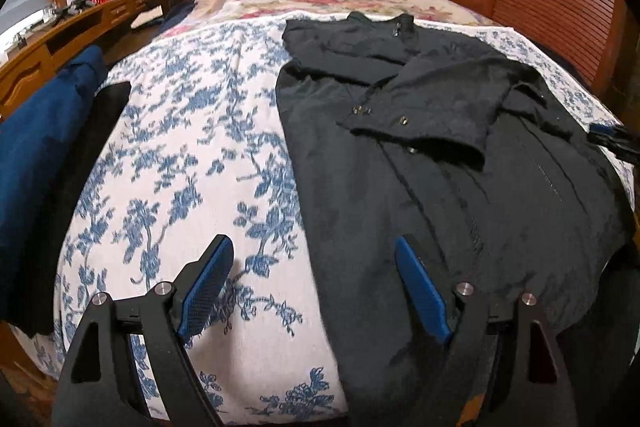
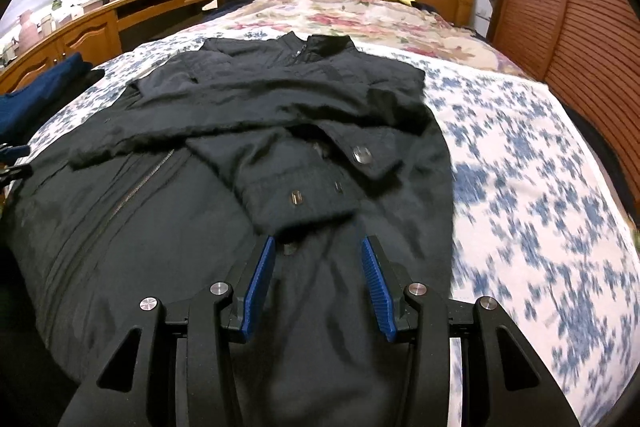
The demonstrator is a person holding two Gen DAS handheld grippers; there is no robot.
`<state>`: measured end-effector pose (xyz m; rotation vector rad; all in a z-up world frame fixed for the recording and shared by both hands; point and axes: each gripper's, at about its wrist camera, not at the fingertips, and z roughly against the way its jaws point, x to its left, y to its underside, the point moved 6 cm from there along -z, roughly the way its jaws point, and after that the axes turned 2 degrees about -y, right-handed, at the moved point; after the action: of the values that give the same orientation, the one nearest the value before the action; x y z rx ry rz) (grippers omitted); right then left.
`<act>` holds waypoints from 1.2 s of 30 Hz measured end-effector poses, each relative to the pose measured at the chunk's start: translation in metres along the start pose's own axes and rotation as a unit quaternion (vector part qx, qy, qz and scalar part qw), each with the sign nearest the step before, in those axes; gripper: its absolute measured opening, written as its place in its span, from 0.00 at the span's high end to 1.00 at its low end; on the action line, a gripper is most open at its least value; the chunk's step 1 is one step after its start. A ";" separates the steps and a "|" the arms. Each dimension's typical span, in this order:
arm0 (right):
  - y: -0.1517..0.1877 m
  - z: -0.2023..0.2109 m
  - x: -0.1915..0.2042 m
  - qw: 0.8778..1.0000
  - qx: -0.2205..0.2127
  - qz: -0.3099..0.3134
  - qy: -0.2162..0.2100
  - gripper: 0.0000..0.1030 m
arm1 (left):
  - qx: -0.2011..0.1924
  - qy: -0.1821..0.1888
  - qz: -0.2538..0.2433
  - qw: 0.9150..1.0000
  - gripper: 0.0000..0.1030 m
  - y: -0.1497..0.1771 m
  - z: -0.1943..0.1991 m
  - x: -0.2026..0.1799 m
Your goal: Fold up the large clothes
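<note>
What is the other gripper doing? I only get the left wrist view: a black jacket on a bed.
Observer: The right gripper is open with nothing between its pads. It points at the jacket, just below a folded cuff.
Operator: Is there room on that side of the bed?
Observer: Yes. In the right wrist view, a wide stretch of bedspread lies between the jacket and the wardrobe.
</note>
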<state>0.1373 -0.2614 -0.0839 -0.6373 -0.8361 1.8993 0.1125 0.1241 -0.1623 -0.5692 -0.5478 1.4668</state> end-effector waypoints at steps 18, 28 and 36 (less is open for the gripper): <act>0.054 0.030 -0.026 0.997 0.060 -0.052 0.005 0.39 | 0.011 0.024 0.011 1.000 0.13 0.007 -0.015 0.003; 0.051 0.024 -0.009 0.998 0.051 -0.030 -0.027 0.39 | 0.007 0.046 0.006 0.999 0.29 0.010 0.000 -0.003; 0.053 0.024 -0.011 0.998 0.046 -0.033 -0.036 0.56 | 0.009 0.063 0.004 0.998 0.57 0.020 0.010 -0.011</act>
<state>0.0958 -0.2962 -0.1084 -0.4811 -0.8000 1.8987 0.0904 0.1139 -0.1676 -0.6458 -0.4335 1.4308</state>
